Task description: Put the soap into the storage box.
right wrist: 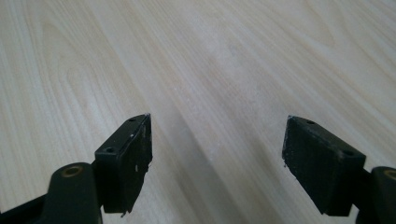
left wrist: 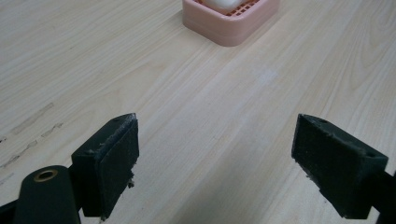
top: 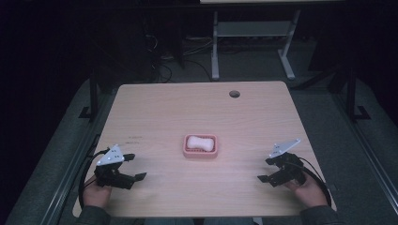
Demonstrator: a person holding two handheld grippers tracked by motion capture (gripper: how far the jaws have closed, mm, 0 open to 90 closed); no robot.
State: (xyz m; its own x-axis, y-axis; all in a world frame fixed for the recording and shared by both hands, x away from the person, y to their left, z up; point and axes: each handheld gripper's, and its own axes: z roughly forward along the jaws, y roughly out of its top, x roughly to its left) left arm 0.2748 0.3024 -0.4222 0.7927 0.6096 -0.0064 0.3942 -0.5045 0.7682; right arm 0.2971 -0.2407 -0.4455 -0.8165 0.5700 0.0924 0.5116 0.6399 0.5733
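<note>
A pink soap dish (top: 201,152) sits near the middle of the wooden table (top: 164,108), with a white bar of soap (top: 201,143) lying in it. My left gripper (top: 135,167) rests low at the front left, open, with nothing between its jaws. At the front right my right gripper (top: 265,170) is open too and holds nothing. In the left gripper view the pink soap dish (left wrist: 238,25) lies ahead past the spread jaws of the left gripper (left wrist: 215,154), the soap (left wrist: 226,4) just at the top edge. The right gripper (right wrist: 217,149) looks along bare wood.
A round cable hole (top: 234,93) is in the table's far right part. Faint dark marks (left wrist: 32,126) streak the wood left of my left gripper. Behind the table stand white desk legs (top: 215,47) and cables on a dark floor.
</note>
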